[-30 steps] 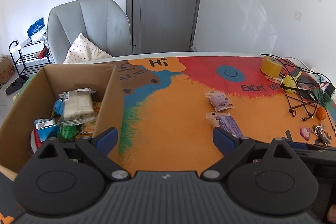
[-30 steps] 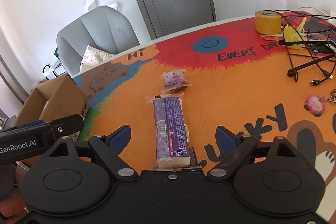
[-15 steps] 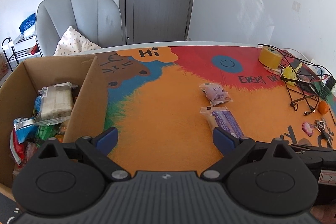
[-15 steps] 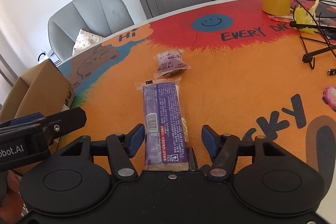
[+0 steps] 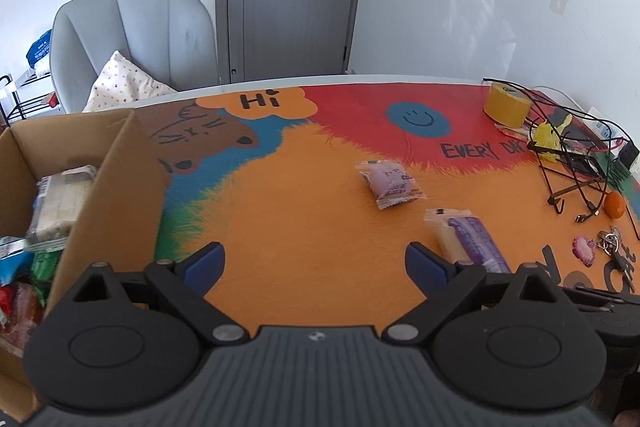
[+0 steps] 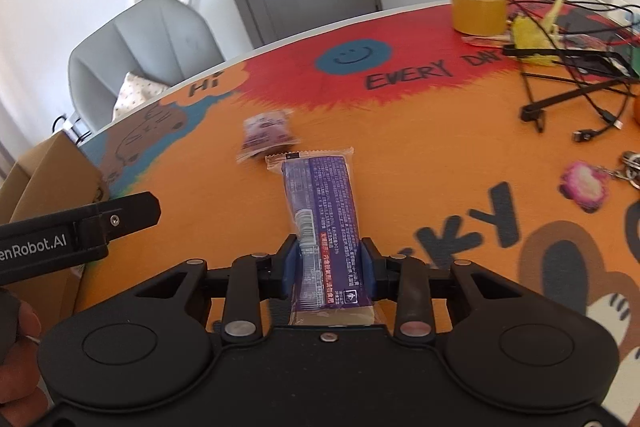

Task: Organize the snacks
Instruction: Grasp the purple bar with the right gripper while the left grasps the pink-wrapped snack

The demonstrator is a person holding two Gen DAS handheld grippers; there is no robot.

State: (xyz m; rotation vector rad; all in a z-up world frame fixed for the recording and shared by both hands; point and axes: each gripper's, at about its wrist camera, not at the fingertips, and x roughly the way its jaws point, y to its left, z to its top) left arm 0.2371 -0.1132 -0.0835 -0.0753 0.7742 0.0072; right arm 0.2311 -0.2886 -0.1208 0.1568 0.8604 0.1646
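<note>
The long purple snack bar (image 6: 326, 227) is sitting clamped at its near end in my right claw (image 6: 328, 269), both blue pads pressing its sides while the rest of the wrapper is pointing toward twelve o'clock over the orange part of the table mat (image 6: 400, 155). Whether the bar is resting on the mat or just off it, I cannot tell. The small pink snack packet (image 6: 266, 133) is lying just past the bar's far end, at about eleven o'clock, blurred in my right view.

My left claw (image 5: 316, 263) is hanging with its fingers wide apart and gripping nothing, over the mat. From it, the pink packet is showing at one o'clock and the purple bar at three o'clock. The cardboard box (image 5: 116, 179) is standing at nine o'clock with several snack packs (image 5: 56, 203) lying inside it. A yellow tape roll (image 5: 505, 103) is sitting far off at two o'clock, beside a tangle of black cables (image 5: 576, 163).
</note>
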